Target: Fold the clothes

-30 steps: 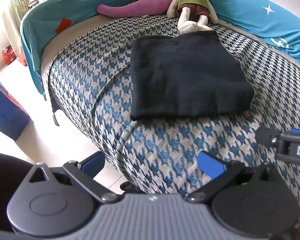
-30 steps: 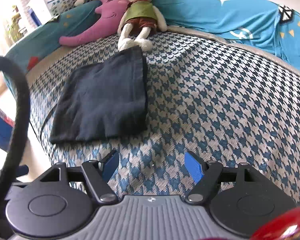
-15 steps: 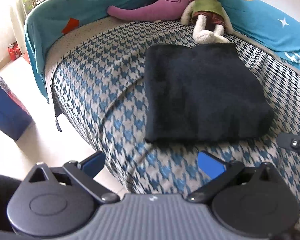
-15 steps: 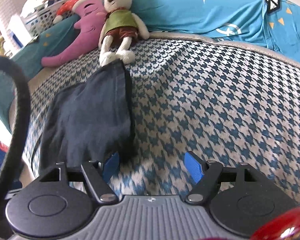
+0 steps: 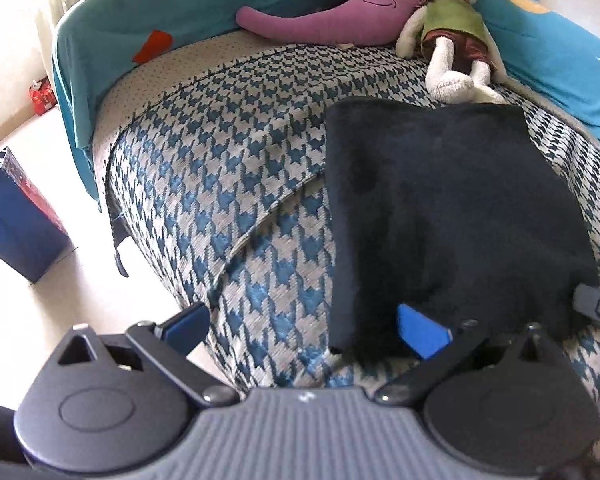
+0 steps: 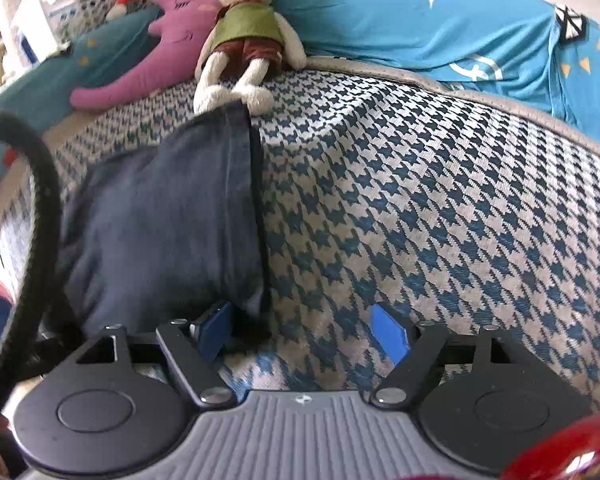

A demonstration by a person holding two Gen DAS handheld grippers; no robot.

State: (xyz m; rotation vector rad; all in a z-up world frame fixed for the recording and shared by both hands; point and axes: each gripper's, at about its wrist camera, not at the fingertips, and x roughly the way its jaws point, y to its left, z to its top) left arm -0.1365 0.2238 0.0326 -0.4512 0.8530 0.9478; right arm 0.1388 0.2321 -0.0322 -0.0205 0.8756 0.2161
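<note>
Bed (image 5: 260, 168) carries everything, broad and flat for folding; dark garment (image 5: 440, 208) lies folded toward one o'clock; left claw (image 5: 304, 326) spread wide, empty, straddling its near-left corner; right claw (image 6: 304, 330) opening, empty, astride its near-right corner.

the folded dark garment (image 5: 440, 216) is soft, matt cloth with a slightly fuzzy nap, lying on a coarse woven houndstooth bedcover (image 5: 236, 168) whose blue threads carry a faint sheen. the rabbit toy (image 6: 244, 40) looks like nubbly plush, the purple cushion (image 5: 340, 12) like smooth fabric. the left gripper (image 5: 304, 326) has matt black plastic arms, a ribbed grey body and smooth blue fingertip pads (image 5: 420, 330).
</note>
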